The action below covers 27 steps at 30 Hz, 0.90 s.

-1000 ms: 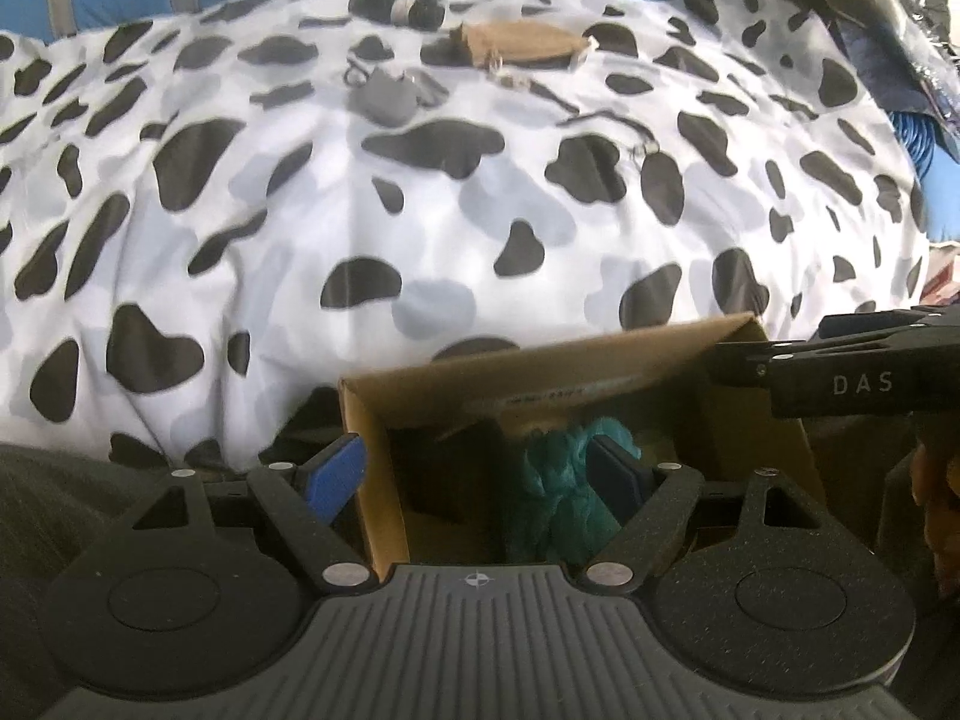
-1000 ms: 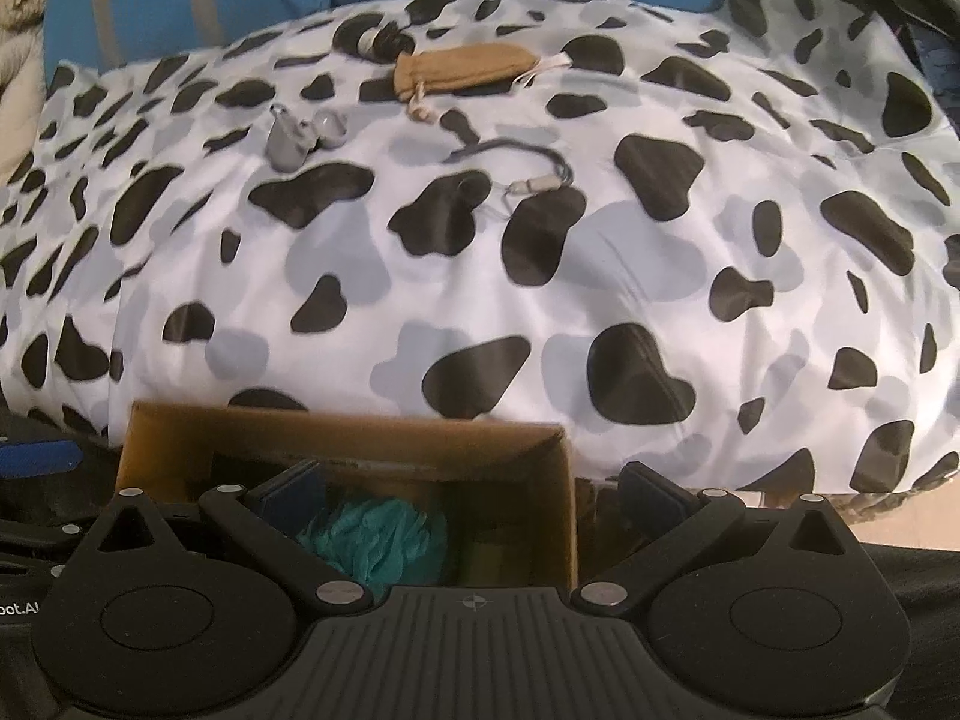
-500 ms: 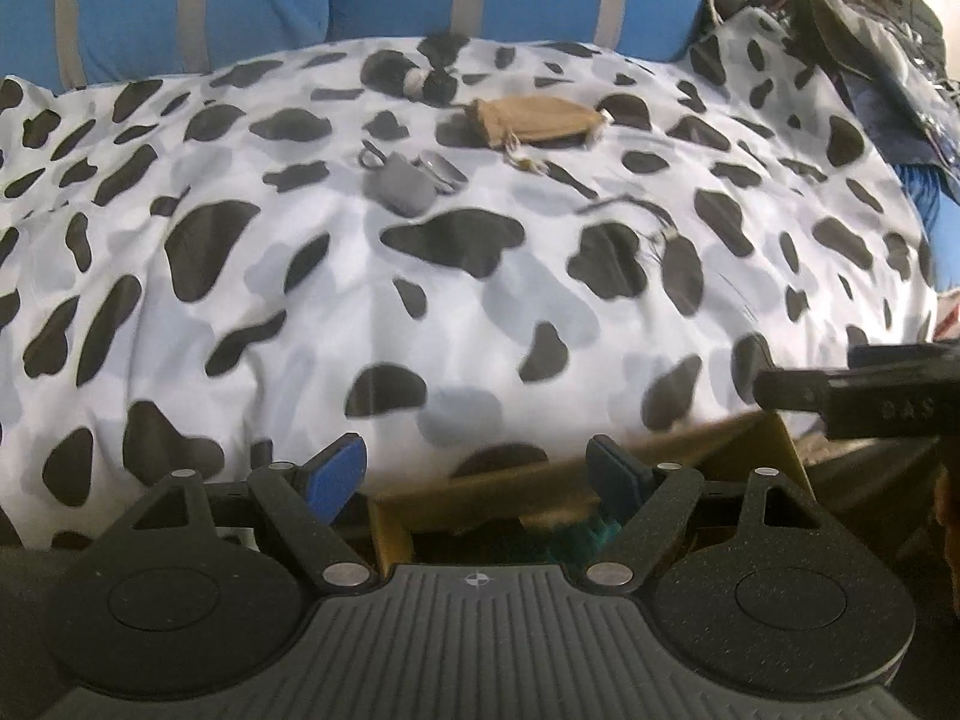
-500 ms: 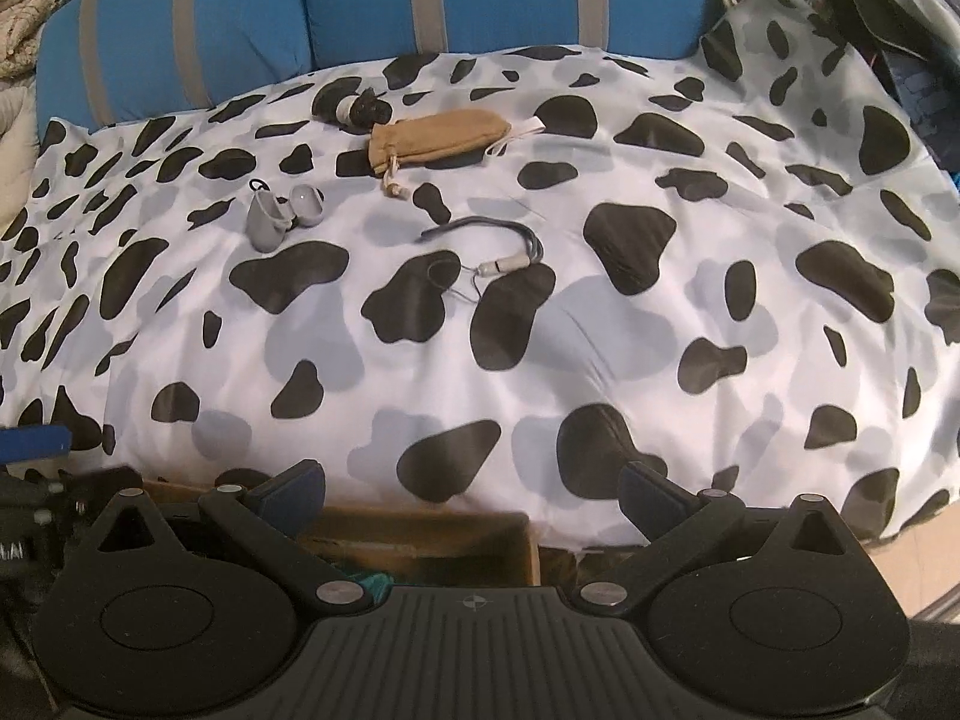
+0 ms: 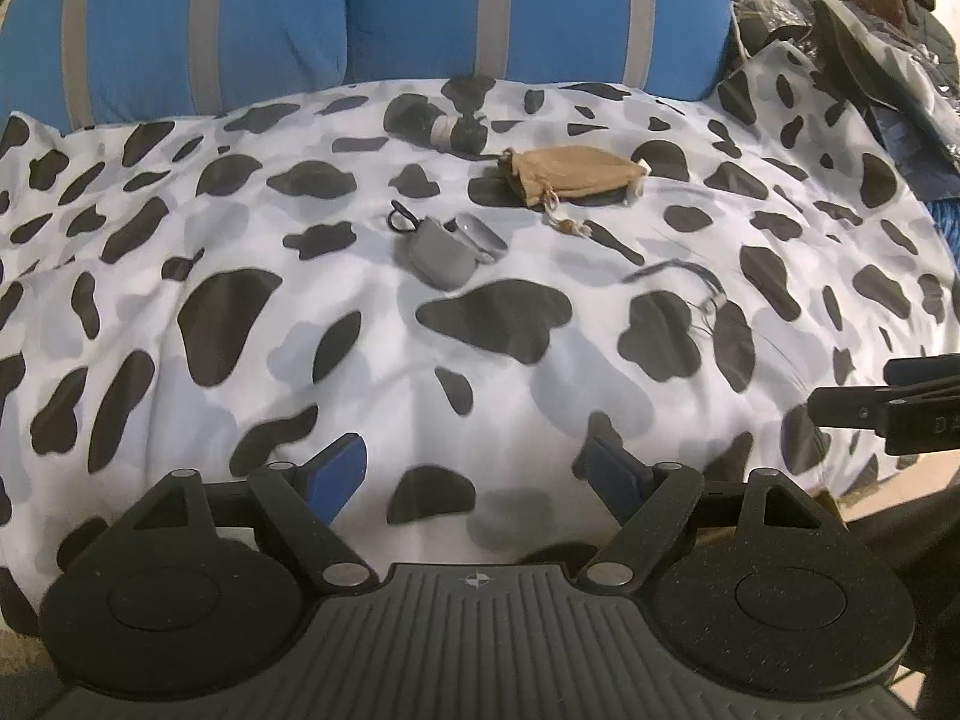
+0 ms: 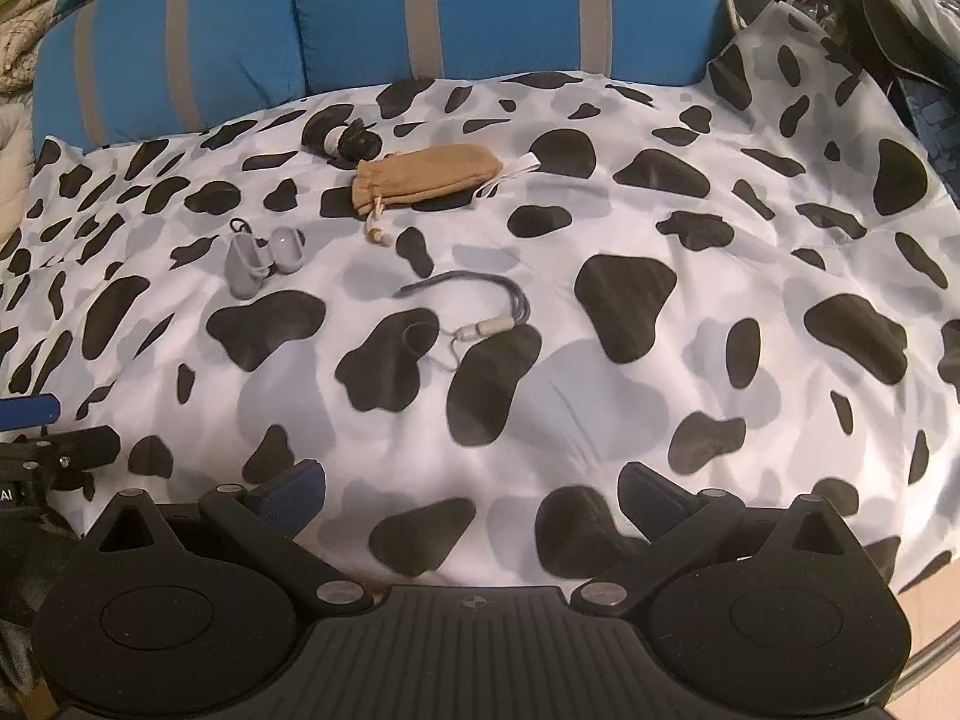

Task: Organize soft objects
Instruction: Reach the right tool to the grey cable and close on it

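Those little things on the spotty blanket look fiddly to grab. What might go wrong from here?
Three likely snags:
1. The thin grey cord lies flat on the blanket, so a tool may pinch cloth with it.
2. The grey case lies open beside its lid, so a grab might take only one half.
3. The tan pouch lies close to a dark roll, so reaching for one could nudge the other.

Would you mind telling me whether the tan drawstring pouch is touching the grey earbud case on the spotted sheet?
Apart. The right wrist view shows bare spotted sheet between the tan drawstring pouch and the grey earbud case; the left wrist view agrees.
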### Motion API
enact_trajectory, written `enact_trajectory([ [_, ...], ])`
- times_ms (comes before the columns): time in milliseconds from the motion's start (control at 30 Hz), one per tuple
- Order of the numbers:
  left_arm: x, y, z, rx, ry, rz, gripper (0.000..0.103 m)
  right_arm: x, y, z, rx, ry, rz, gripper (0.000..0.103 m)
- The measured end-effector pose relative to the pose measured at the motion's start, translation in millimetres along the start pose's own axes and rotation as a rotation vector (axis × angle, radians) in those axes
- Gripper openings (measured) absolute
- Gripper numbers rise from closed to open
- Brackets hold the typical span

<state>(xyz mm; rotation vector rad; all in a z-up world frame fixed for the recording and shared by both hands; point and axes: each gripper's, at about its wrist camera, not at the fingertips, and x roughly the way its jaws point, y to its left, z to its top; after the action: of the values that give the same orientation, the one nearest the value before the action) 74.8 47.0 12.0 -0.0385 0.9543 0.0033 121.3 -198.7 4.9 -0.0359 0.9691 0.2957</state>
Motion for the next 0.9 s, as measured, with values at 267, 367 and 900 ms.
enact_trajectory([
  [267,14.3,6.7,16.3,0.001,-0.01,0.011,0.08,16.9,-9.7,14.0,0.008,0.017,0.002,0.103],
  [367,21.3,10.0,23.1,-0.01,-0.006,0.009,0.08,22.8,-12.3,19.9,0.015,0.022,0.019,0.103],
  [900,49.5,20.2,57.2,-0.038,0.001,0.006,0.08,64.8,-18.1,57.7,0.018,0.053,0.069,0.091],
])
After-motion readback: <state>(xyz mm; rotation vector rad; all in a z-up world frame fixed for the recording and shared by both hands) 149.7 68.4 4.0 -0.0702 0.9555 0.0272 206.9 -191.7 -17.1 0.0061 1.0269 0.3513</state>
